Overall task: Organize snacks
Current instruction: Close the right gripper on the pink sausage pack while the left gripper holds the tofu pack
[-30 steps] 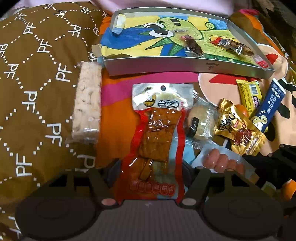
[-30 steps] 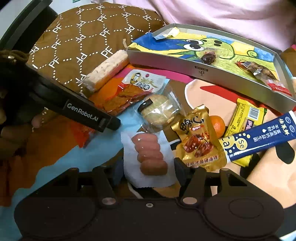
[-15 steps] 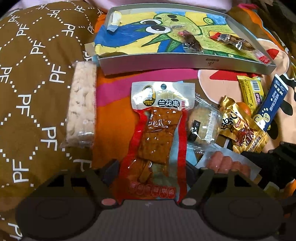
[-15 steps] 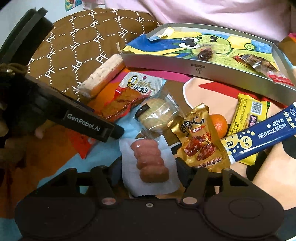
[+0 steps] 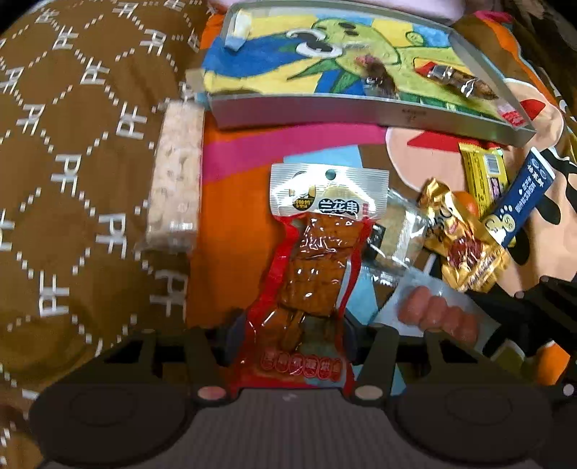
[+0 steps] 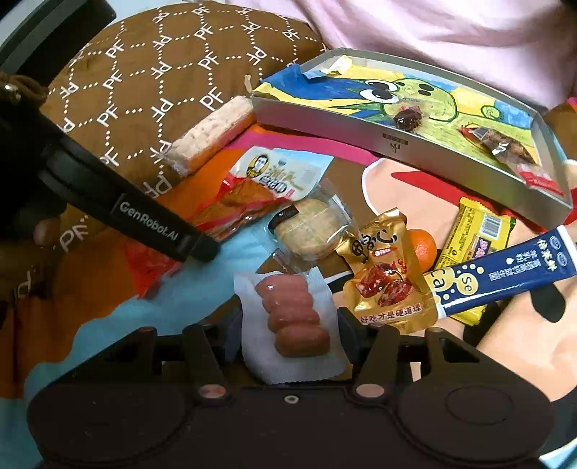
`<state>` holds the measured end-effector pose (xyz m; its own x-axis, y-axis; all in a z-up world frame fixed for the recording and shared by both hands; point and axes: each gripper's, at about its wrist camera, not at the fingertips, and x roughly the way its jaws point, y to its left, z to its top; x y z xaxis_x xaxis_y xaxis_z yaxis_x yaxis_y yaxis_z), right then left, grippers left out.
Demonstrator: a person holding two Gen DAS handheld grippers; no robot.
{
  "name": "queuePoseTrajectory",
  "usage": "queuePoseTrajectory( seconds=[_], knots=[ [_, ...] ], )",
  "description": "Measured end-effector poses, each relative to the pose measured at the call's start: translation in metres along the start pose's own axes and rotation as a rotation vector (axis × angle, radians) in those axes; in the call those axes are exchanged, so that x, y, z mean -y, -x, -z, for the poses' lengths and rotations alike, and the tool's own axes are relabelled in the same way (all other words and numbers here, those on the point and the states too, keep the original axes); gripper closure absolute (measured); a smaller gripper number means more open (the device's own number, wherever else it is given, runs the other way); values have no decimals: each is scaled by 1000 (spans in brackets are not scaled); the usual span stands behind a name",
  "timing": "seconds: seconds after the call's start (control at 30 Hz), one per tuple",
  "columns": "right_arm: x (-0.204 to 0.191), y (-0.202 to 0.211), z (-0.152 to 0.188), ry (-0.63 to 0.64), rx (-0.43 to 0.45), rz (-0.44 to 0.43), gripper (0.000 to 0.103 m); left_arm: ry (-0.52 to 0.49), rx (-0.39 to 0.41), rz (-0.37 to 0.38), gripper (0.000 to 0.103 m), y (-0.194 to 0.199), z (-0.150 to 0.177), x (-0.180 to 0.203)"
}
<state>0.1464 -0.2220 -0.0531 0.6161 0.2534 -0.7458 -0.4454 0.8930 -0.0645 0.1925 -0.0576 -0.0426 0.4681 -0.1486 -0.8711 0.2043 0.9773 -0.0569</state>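
"genrobot.ai" on the left claw's arm (image 6: 151, 223); "pf" across the brown cushion (image 6: 151, 79); "se" on the blue stick pack (image 6: 505, 277)

a brown cushion (image 5: 72, 173) with a white dotted diamond pattern and "pf" letters fills the left of both views, lying on a cartoon-print sheet (image 5: 230, 234) with orange, pink, light blue and peach patches. a pale pink cloth (image 6: 450, 39) lies along the top of the right wrist view, behind the cushion. a child's drawing (image 6: 425, 97) of a green big-eyed creature on yellow and blue has its upper left corner peeled up, with tape (image 5: 239, 27) there.
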Motion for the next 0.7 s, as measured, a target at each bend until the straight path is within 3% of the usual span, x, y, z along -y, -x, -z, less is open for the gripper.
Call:
queuePoseTrajectory(
  seconds=[0.3,0.47,0.7],
  knots=[
    [-10,12,3,96,-2,29,48,1,-31,-56,46,20,21,1],
    [-26,18,7,226,-2,70,48,-33,-102,-131,46,25,29,9],
    [-38,23,13,343,25,130,48,-6,-106,-142,46,40,38,6]
  ],
)
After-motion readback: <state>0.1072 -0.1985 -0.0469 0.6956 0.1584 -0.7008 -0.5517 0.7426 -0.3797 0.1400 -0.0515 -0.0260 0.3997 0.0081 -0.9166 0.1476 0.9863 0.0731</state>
